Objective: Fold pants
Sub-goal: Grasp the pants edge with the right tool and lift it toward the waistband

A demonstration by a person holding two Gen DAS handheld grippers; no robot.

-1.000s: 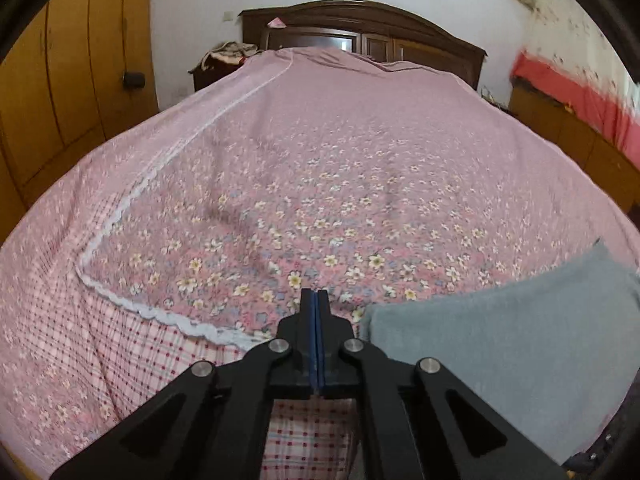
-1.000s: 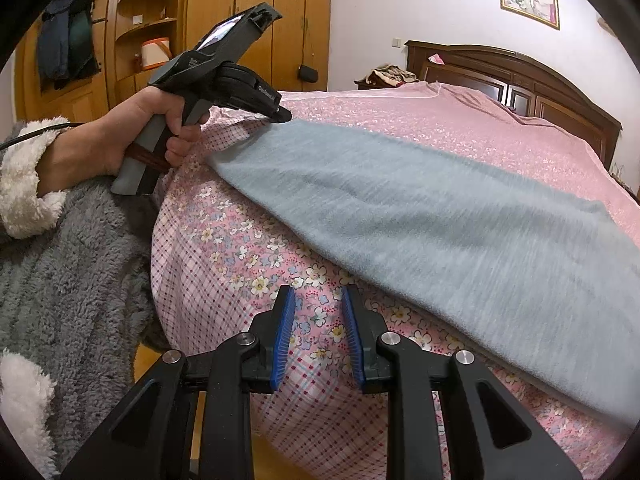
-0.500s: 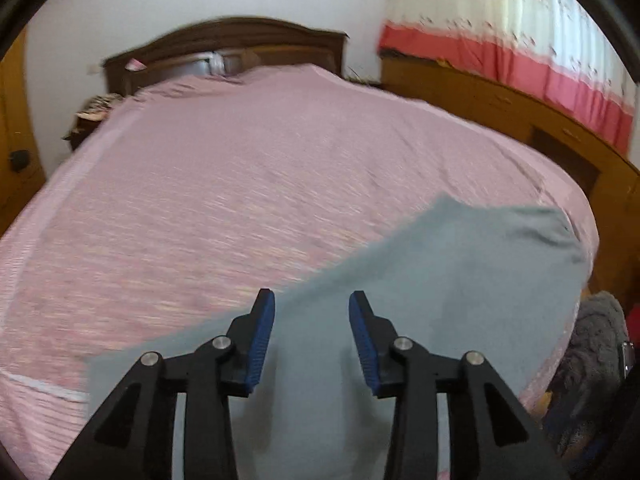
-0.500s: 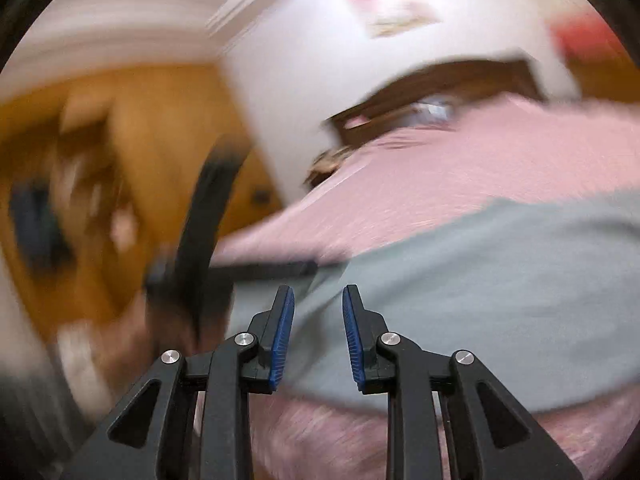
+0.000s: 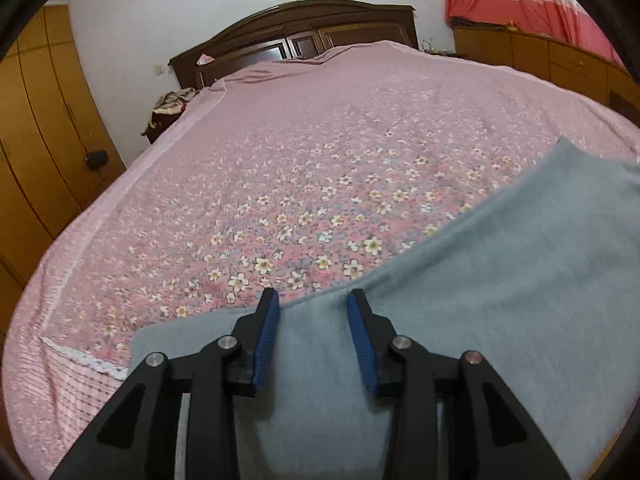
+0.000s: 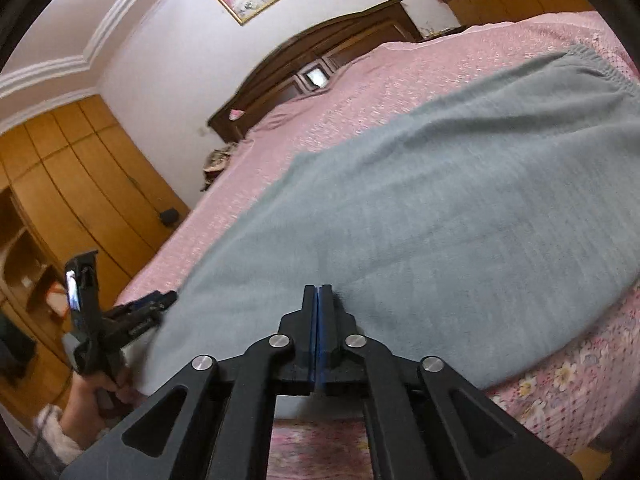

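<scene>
Pants (image 5: 500,300) cut off by frame; left tool (image 5: 314,312) agape, right tool (image 6: 319,300) closed, grip unclear.

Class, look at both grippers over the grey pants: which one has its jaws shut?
The right gripper: its blue pads meet above the grey pants. The left gripper shows a clear gap between its fingers.

Pants (image 5: 500,300): soft matt grey knit cloth, faintly fuzzy, under both claws. Bedspread (image 5: 320,168) ahead: thin pink floral cotton, matt. Left gripper (image 5: 313,306): matt black plastic, ribbed blue pads, bright metal screws. Headboard (image 5: 304,20) far ahead: dark glossy wood.
</scene>
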